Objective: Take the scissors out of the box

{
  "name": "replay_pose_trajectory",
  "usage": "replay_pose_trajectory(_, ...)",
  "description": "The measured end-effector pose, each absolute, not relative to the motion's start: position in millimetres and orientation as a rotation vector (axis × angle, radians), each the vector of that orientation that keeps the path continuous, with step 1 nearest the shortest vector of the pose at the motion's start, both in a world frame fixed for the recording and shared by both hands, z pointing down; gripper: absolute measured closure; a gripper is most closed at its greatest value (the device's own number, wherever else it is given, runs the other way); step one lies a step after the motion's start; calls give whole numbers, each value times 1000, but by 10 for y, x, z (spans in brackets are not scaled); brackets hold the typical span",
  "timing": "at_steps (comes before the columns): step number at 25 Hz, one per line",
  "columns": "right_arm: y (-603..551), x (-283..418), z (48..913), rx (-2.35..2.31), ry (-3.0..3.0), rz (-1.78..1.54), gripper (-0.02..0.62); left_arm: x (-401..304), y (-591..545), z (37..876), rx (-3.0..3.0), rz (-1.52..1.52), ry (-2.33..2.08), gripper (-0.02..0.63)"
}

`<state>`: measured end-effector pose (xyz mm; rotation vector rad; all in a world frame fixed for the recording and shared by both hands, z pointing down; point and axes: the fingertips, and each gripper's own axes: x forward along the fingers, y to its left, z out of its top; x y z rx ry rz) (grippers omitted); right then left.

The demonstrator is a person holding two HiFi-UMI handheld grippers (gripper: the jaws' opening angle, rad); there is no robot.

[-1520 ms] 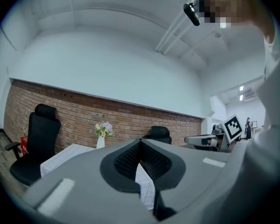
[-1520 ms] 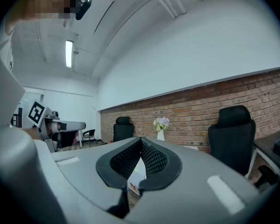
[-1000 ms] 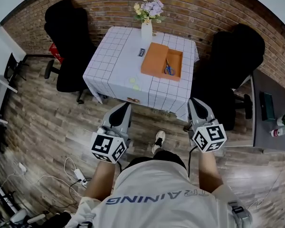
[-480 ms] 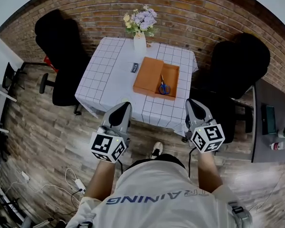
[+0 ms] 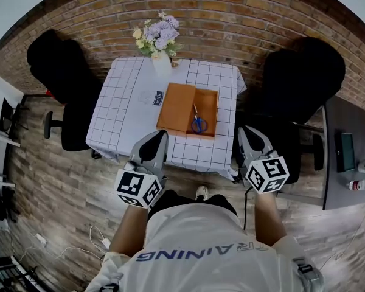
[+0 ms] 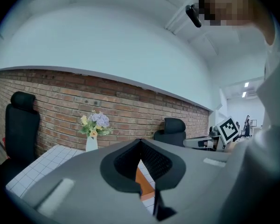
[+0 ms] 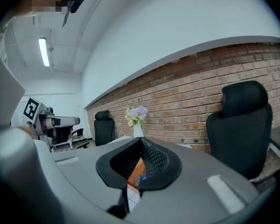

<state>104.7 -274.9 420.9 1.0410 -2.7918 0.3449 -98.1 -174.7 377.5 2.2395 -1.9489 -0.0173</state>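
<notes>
An orange box (image 5: 181,107) lies on the table with the white checked cloth (image 5: 118,120). Scissors with blue handles (image 5: 198,122) rest inside it, toward its right side. Both grippers hang in front of the table's near edge and touch nothing. My left gripper (image 5: 159,137) is shut and empty, level with the box's left half. My right gripper (image 5: 247,132) is shut and empty, just off the table's right corner. A strip of the box (image 6: 143,183) shows in the left gripper view below the closed tips (image 6: 140,142). The blue handles (image 7: 139,180) show below the closed tips (image 7: 141,141) in the right gripper view.
A white vase of flowers (image 5: 157,40) stands at the table's far edge, with a small dark-printed card (image 5: 154,97) left of the box. Black office chairs (image 5: 61,84) (image 5: 295,81) flank the table. A brick wall runs behind. A grey desk (image 5: 348,157) is at the right.
The person has walked toward the table. Table and box have slid down and left in the head view, and both shut grippers now reach its near edge.
</notes>
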Motion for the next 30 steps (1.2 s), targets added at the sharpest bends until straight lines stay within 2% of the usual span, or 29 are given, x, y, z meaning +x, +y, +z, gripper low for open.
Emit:
replay_pose_trajectory(10, -3095, 843, 4378, 1163, -2664, 386, 580, -1304, -2400, 3938, 2314, -5, -1783, 603)
replay_pose_trajectory(23, -3348, -124, 4562, 1356, -2452, 420, 580, -2032, -3097, 4199, 2524, 119, -1468, 603)
replay_pose_trajectory(30, -3364, -214, 5018, 1227, -2306, 476, 568, -2076, -3167, 4317, 2489, 93, -1440, 603)
